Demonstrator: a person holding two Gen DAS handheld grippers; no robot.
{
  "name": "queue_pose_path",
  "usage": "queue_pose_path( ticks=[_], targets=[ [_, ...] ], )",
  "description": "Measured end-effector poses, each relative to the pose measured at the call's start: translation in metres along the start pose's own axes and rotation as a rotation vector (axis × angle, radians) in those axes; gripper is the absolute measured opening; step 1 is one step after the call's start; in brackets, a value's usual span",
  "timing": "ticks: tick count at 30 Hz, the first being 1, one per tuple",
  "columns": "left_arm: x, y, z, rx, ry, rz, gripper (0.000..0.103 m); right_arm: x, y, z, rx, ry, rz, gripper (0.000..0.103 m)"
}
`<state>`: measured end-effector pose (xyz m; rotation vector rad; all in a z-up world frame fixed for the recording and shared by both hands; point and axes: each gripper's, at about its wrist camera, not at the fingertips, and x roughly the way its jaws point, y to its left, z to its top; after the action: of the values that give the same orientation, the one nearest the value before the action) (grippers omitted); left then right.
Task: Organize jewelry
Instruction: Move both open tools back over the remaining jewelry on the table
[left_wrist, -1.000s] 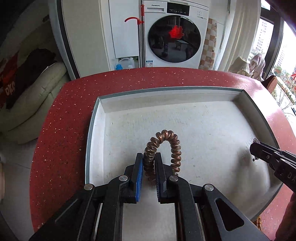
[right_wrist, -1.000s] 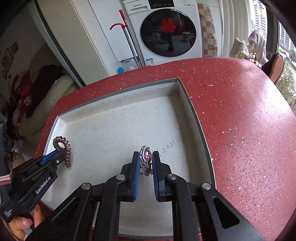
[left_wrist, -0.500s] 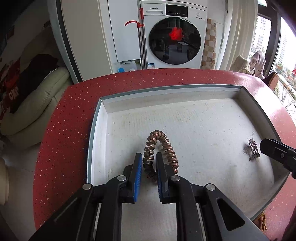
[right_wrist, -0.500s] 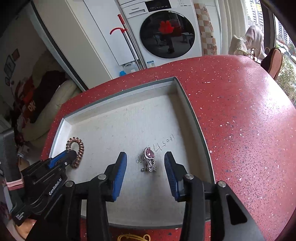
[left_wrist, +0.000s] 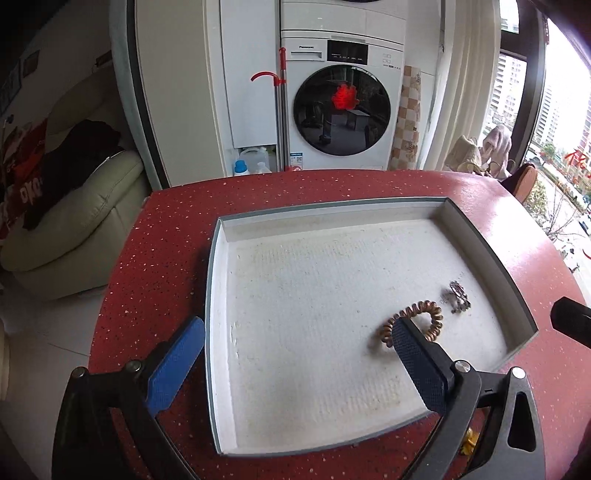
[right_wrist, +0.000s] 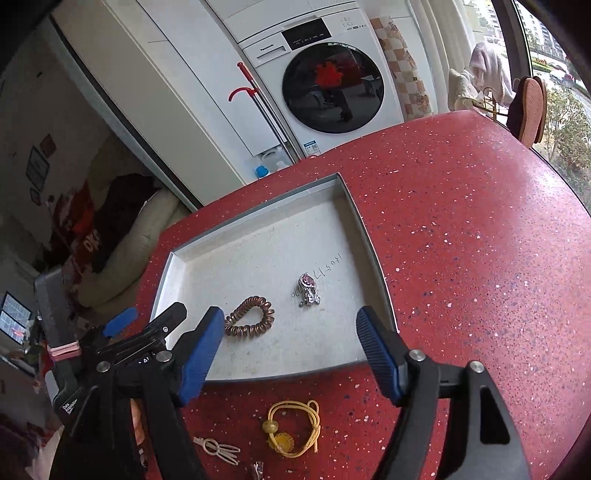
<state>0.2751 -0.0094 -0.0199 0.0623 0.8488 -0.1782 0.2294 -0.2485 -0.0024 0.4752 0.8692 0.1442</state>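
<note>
A copper spiral hair tie (left_wrist: 413, 320) (right_wrist: 251, 321) and a silver brooch with a pink stone (left_wrist: 458, 291) (right_wrist: 308, 290) lie loose on the floor of the white tray (left_wrist: 212, 295) (right_wrist: 373, 251). My left gripper (left_wrist: 297, 325) hovers above the tray, its jaws opening wide with nothing between the blue pads. In the right wrist view it shows at the tray's left edge (right_wrist: 151, 315). My right gripper (right_wrist: 290, 314) hangs over the tray's near rim, jaws also opening and holding nothing. Both pieces lie beyond and below it.
The tray rests on a red speckled table (right_wrist: 461, 240). On the table in front of the tray lie a yellow beaded hair tie (right_wrist: 291, 428) and a beige clip (right_wrist: 218, 448). A washing machine (left_wrist: 343, 107) and a cream sofa (left_wrist: 74, 221) stand beyond the table.
Both grippers went from shut to wide open, letting go of the spiral hair tie and the brooch, which now lie in the tray. Both hands rose and drew back.
</note>
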Motion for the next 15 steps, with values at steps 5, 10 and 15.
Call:
queue_pose_path(
  ticks=[5, 10, 15],
  targets=[
    [-0.039, -0.005, -0.033, 0.006, -0.035, -0.053, 0.103, -0.031, -0.002, -0.02, -0.007, -0.039, 0.009, 0.087],
    [-0.056, -0.006, -0.072, -0.027, 0.044, -0.155, 0.103, -0.057, -0.009, -0.051, 0.011, -0.082, 0.019, 0.088],
    [-0.069, -0.011, -0.11, -0.022, 0.074, -0.141, 0.103, -0.069, -0.019, -0.08, 0.045, -0.061, -0.005, 0.088]
  ],
)
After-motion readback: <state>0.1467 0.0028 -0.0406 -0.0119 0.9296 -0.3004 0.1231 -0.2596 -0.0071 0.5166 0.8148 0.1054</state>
